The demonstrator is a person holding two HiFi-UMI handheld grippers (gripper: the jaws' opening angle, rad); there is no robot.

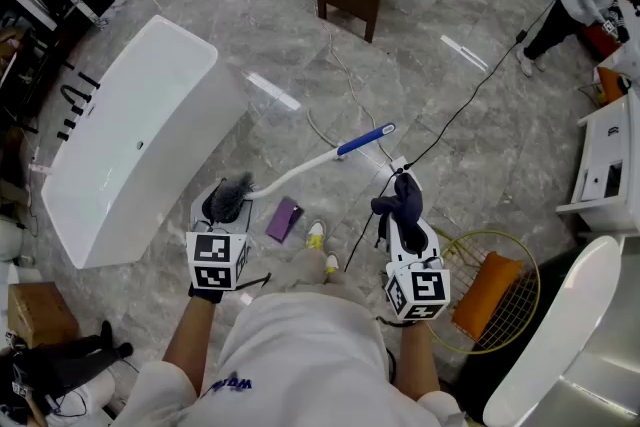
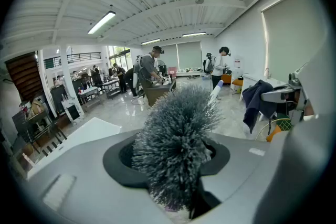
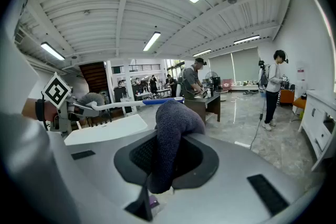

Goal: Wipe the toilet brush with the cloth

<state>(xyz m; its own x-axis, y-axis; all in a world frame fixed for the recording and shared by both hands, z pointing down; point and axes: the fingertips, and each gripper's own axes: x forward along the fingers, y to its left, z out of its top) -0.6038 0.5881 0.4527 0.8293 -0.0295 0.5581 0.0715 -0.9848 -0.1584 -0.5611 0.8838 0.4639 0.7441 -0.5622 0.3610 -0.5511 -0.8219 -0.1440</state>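
Gripping toilet brush (image 1: 300, 173) at bristles, left hand-held gripper (image 1: 228, 203); right hand-held gripper (image 1: 405, 207) pinches cloth (image 1: 396, 205); jaw tips hidden.

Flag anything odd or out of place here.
The left gripper grips the toilet brush by its bristle head, not the handle, which juts out free. A purple object lies on the floor below.
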